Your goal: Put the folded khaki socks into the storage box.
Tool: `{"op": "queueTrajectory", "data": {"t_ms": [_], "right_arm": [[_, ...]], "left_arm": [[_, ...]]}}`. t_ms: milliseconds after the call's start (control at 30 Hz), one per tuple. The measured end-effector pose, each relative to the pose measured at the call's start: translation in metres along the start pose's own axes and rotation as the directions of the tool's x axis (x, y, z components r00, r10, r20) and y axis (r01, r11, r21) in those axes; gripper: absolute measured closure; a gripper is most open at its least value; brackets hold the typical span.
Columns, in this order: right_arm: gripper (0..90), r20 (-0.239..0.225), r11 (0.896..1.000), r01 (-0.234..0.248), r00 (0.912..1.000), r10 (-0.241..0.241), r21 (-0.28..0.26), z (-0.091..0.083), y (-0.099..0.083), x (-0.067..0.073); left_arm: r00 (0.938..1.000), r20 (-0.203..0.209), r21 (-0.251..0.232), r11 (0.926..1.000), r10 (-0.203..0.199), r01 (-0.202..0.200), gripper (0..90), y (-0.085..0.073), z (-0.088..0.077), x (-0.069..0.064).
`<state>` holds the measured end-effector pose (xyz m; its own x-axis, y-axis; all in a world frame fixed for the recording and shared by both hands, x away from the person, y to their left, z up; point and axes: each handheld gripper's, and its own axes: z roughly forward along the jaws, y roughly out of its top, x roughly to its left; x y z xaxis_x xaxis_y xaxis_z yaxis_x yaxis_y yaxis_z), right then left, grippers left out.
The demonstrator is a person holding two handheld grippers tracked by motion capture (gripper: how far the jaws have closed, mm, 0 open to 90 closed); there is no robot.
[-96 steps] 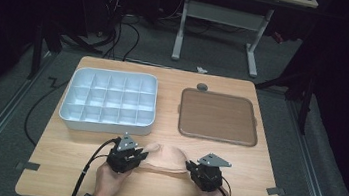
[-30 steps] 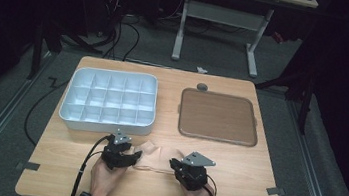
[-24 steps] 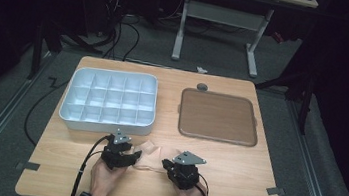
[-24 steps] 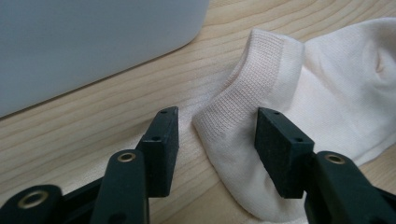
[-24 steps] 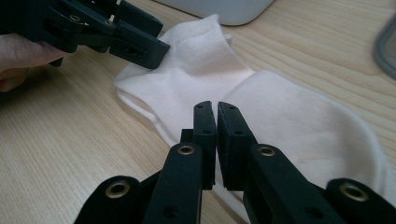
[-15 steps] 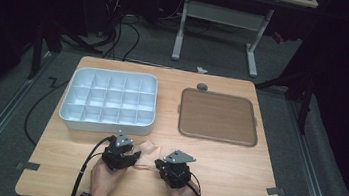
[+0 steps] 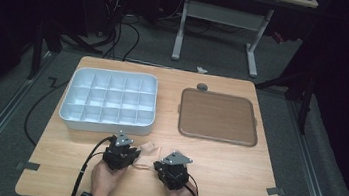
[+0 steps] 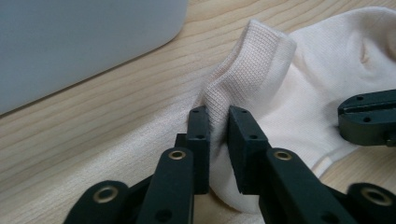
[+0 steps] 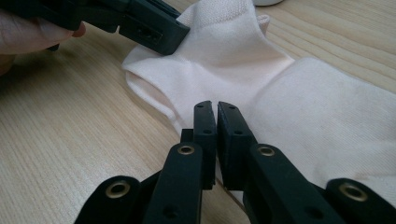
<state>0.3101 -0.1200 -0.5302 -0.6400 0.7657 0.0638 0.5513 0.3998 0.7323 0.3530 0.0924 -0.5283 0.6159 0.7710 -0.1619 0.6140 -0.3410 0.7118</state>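
Observation:
A cream sock [image 7: 149,150] lies on the wooden table [image 7: 234,166] just in front of the tray, between my two grippers. My left gripper [image 8: 218,112] has just been closing, and its jaws now pinch a raised fold of the sock's [image 8: 303,79] ribbed cuff. My right gripper [image 9: 215,106] is shut, with a thin edge of the sock [image 9: 299,107] caught between its pads. In the high view the left gripper [image 7: 134,160] and the right gripper [image 7: 157,166] sit close together, tips facing each other.
A white compartment tray [image 7: 66,110] stands at the back left, its wall [image 8: 84,42] close behind the sock. A brown flat tray [image 7: 218,117] lies at the back right, with a small dark knob [image 7: 202,87] behind it. Both hands rest near the front edge.
The right gripper has slid left across the table toward the left gripper, bunching the sock between them. The left hand has stayed put.

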Motion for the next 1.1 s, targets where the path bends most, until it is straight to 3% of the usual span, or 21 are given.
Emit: {"op": "queueTrajectory", "data": {"t_ms": [133,567,967,1100], "right_arm": [[86.1,-0.001,1.0,0.004,1.0,-0.004,-0.008,0.0,-0.001,0.0],[86.0,0.0,1.0,0.005,1.0,-0.005,-0.007,0.0,-0.002,0.0],[86.1,0.006,1.0,-0.002,1.0,0.002,-0.001,0.0,-0.001,0.002],[86.1,0.004,1.0,-0.005,1.0,0.005,0.002,0.0,-0.001,0.001]], "left_arm": [[0.9991,0.037,-0.001,0.9997,-0.022,0.022,82.9,0.0,0.0,0.004],[0.9944,0.099,-0.039,0.9984,-0.037,0.041,85.3,0.002,-0.013,0.009],[0.9857,0.16,-0.077,0.9948,-0.054,0.067,85.5,0.004,-0.023,0.011],[0.9865,0.16,-0.079,0.9957,-0.035,0.048,85.6,0.008,-0.027,0.008]]}}
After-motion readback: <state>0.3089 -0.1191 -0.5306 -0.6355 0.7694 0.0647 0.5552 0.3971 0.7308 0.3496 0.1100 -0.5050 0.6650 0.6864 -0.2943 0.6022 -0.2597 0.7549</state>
